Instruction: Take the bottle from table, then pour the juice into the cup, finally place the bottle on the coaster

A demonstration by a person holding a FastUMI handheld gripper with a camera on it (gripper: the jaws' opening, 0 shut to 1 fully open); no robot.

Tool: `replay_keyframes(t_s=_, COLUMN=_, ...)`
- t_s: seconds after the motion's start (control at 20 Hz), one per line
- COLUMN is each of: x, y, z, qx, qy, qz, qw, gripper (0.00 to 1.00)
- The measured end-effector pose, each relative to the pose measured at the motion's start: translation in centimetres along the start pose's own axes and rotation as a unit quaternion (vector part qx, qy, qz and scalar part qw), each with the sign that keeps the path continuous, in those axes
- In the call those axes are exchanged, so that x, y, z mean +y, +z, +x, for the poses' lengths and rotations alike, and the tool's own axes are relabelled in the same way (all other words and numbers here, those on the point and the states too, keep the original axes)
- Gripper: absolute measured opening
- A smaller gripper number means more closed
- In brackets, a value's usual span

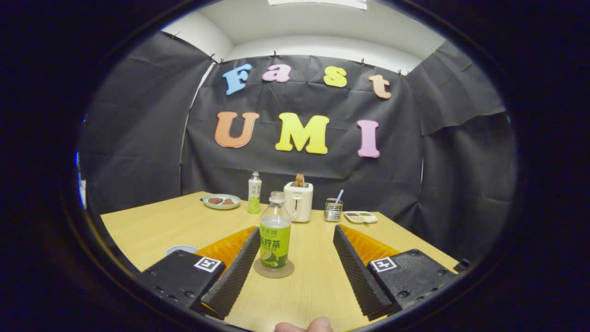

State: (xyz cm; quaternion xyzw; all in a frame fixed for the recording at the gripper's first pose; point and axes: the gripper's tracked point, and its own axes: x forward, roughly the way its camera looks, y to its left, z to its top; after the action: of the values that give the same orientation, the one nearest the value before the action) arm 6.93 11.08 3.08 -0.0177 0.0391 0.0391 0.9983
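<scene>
Bottle (275, 230) is standing upright on the coaster (274, 269), between the spread fingers of the hand-held gripper (292, 237), nearer the left finger, neither finger touching it. Fingers are gaping wide, gripping nothing.

Judging by this, the last step looks finished: bottle sitting on coaster, released. Next move is probably just backing the gripper straight out toward 6 o'clock without clipping the bottle.

Bottle is clear plastic, green label, no cap visible at the neck, liquid level hard to read behind the label. A cup (180, 250) rim is peeking out at 9 o'clock of the bottle, beside the left finger; contents not readable.

Far end of the worktop (152, 230), at 12 o'clock: second bottle (254, 192), toaster (298, 201), plate (221, 201), small holder (333, 209), tray (361, 216). A fingertip (304, 326) is showing at 6 o'clock.
</scene>
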Motion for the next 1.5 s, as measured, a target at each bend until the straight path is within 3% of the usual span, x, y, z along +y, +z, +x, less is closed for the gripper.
replay_keyframes(t_s=0.65, x=2.0, y=-2.0, z=-8.1, qx=-0.003, qy=0.005, qz=0.07, qw=0.998, gripper=1.0)
replay_keyframes(t_s=1.5, x=2.4, y=-2.3, z=-7.9, qx=-0.013, qy=0.012, qz=0.037, qw=0.999, gripper=1.0)
